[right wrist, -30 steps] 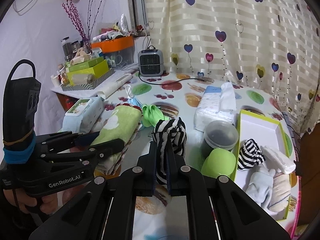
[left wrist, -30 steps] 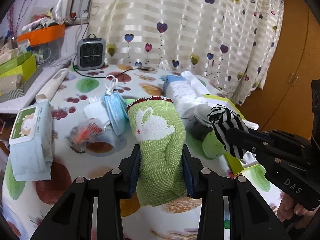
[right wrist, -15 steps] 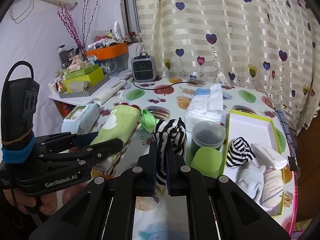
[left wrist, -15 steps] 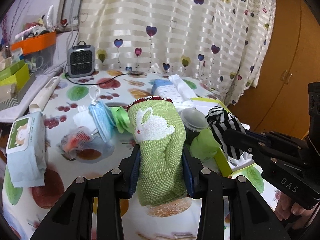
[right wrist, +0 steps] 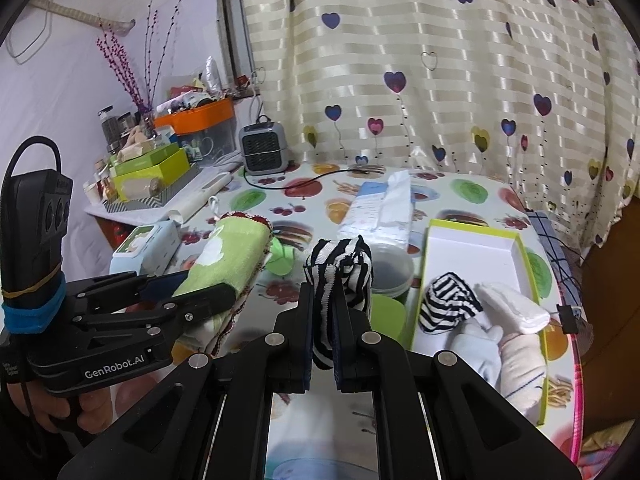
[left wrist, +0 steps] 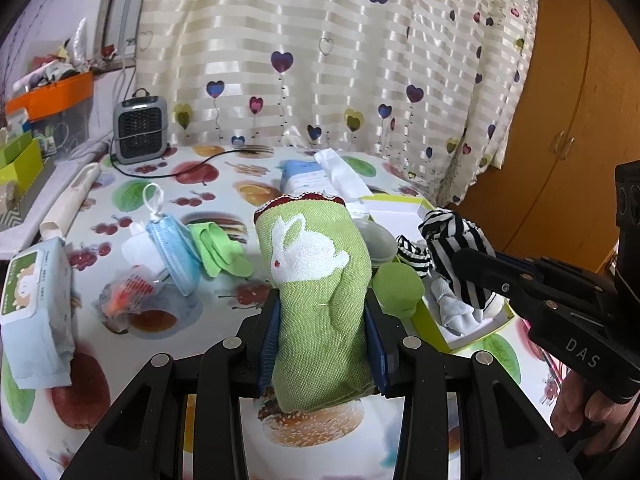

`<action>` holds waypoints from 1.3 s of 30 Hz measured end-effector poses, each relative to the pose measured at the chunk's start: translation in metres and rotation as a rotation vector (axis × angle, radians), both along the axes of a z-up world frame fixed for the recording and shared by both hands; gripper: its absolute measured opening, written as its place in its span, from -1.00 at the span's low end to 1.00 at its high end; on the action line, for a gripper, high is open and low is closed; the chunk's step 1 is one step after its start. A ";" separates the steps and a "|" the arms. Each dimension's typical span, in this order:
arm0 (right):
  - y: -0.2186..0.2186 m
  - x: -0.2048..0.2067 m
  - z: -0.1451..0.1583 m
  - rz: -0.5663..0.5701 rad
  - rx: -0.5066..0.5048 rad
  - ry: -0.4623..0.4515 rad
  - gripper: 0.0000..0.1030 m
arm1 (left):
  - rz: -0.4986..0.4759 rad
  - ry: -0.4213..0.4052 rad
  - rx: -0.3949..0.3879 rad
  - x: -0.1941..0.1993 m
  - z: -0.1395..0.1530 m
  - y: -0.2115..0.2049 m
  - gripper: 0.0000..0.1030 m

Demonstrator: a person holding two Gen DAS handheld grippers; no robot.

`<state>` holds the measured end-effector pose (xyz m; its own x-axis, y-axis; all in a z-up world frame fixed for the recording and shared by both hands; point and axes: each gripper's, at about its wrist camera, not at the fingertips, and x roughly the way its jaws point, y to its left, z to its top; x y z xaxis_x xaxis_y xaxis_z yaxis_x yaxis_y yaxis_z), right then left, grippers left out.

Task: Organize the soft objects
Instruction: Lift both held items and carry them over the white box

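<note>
Partly hidden behind left gripper [left wrist: 322, 320], clamped green towel [left wrist: 316, 292], right gripper [right wrist: 322, 316] pinching striped sock [right wrist: 340, 268]

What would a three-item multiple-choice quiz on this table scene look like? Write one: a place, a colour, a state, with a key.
1. Where does the second striped sock lie?
A. in the yellow-green box
B. on the heater
C. under the wet wipes

2. What colour is the rolled towel with the white rabbit?
A. blue
B. green
C. orange

3. What is the right gripper doing?
A. standing open and empty
B. resting on the table
C. clamping a striped sock

Key: 1 A, it sits among the pale socks inside the box; 2 B, the cloth between the left gripper pads is green; 3 C, the sock is pinched between its nearly closed pads.
</note>
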<state>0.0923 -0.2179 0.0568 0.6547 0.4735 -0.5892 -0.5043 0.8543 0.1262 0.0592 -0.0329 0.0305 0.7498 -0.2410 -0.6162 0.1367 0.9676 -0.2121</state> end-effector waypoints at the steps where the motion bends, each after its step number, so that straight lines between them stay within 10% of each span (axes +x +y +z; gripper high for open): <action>1: -0.002 0.001 0.000 -0.004 0.001 -0.001 -0.85 | -0.004 0.000 0.000 0.001 0.000 -0.001 -0.29; 39: -0.086 0.041 -0.028 -0.176 0.064 0.109 -0.84 | -0.121 -0.015 -0.039 0.032 0.009 -0.048 -0.29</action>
